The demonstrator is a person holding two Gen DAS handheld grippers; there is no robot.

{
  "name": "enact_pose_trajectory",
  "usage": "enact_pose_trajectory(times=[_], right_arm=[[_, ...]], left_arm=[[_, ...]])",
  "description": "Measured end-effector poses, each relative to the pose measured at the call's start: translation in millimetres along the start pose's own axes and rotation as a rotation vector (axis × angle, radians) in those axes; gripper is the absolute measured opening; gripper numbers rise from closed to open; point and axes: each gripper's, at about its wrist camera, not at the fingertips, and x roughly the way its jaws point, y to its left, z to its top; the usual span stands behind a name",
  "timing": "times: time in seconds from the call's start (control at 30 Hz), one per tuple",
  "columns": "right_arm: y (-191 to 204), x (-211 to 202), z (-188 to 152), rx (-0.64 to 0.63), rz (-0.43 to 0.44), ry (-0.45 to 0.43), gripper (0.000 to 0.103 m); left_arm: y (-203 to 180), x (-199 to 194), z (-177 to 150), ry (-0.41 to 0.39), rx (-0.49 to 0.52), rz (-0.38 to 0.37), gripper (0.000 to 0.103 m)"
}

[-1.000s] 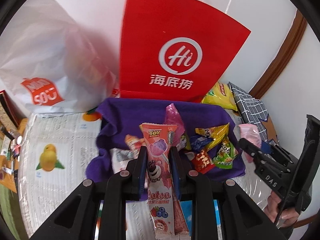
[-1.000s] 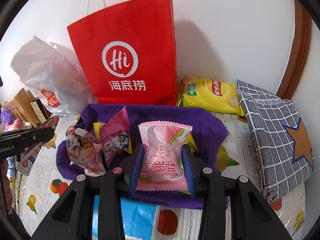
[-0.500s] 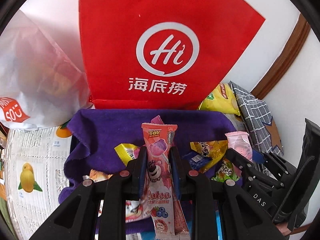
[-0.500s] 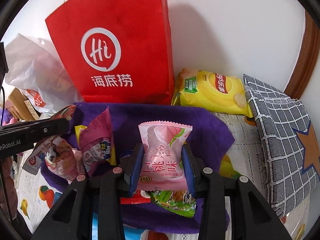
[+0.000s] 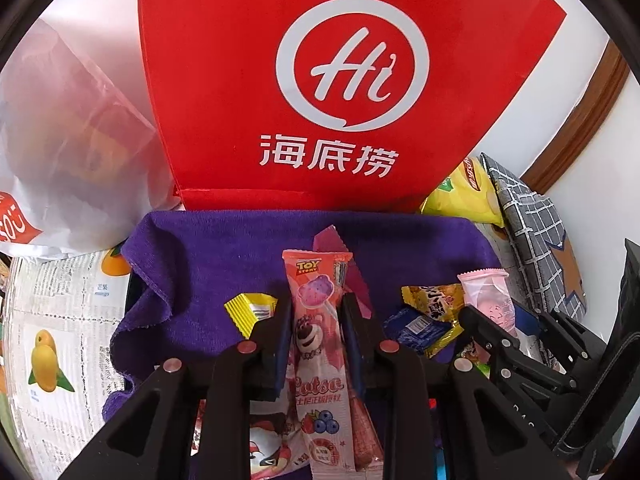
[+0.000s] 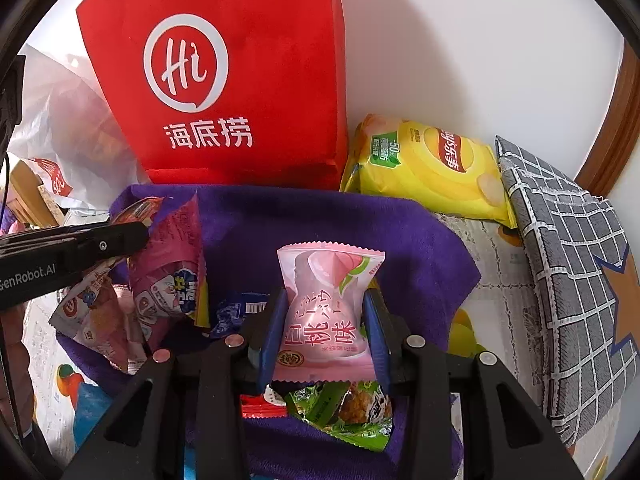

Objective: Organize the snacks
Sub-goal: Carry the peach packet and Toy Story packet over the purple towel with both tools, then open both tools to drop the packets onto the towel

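Note:
My left gripper [image 5: 316,308] is shut on a long pink Toy Story lollipop packet [image 5: 318,344] and holds it over a bin lined with a purple cloth [image 5: 224,252]. My right gripper [image 6: 326,300] is shut on a pink peach candy packet [image 6: 326,312] above the same purple cloth [image 6: 408,248]. Several small snack packets lie in the bin: yellow [image 5: 252,308], blue [image 5: 416,326], green [image 6: 348,412] and magenta [image 6: 172,272]. The right gripper also shows at the right of the left wrist view [image 5: 504,320], and the left gripper at the left of the right wrist view [image 6: 132,236].
A tall red paper bag [image 5: 304,80] stands right behind the bin against the white wall. A white plastic bag [image 5: 68,128] sits to its left. A yellow chip bag [image 6: 432,172] and a grey checked cushion [image 6: 568,272] lie to the right. A fruit-print tablecloth [image 5: 52,320] covers the table.
Both grippers have moved forward toward the red bag with their packets still held. The bin and the bag now loom larger and closer.

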Motion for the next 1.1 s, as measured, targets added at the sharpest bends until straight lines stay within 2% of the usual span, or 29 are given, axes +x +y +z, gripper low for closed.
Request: enact_pose_trajectory(times=[0.27, 0.53, 0.57, 0.63, 0.7, 0.77, 0.9, 1.1], right_arm=[[0.2, 3.8, 0.6, 0.004, -0.002, -0.001, 0.039], [-3.8, 4.2, 0.2, 0.01, -0.003, 0.0, 0.04], [-4.0, 4.6, -0.6, 0.008, -0.004, -0.001, 0.042], [-3.9, 5.1, -1.8, 0.005, -0.008, 0.002, 0.046], [-3.6, 5.5, -3.0, 0.004, -0.011, 0.005, 0.051], [-3.3, 5.5, -3.9, 0.005, -0.01, 0.006, 0.06], [-1.7, -1.8, -3.4, 0.008, -0.01, 0.001, 0.062], [-0.3, -34.6, 0.7, 0.039, -0.032, -0.028, 0.073]], left_arm=[[0.9, 0.4, -1.1, -0.016, 0.007, -0.004, 0.025], [-2.8, 5.7, -2.0, -0.007, 0.008, -0.014, 0.03], [-4.0, 5.1, -2.1, -0.009, 0.012, -0.017, 0.032], [-6.9, 3.8, -1.5, -0.008, 0.02, -0.016, 0.047], [-9.5, -1.0, -1.1, -0.021, 0.027, -0.011, 0.054], [-12.9, -8.2, -0.7, -0.044, 0.044, -0.011, 0.054], [-15.6, -21.1, 0.0, -0.058, 0.044, -0.018, 0.06], [-15.9, -52.8, -5.8, -0.091, 0.047, -0.011, 0.07]])
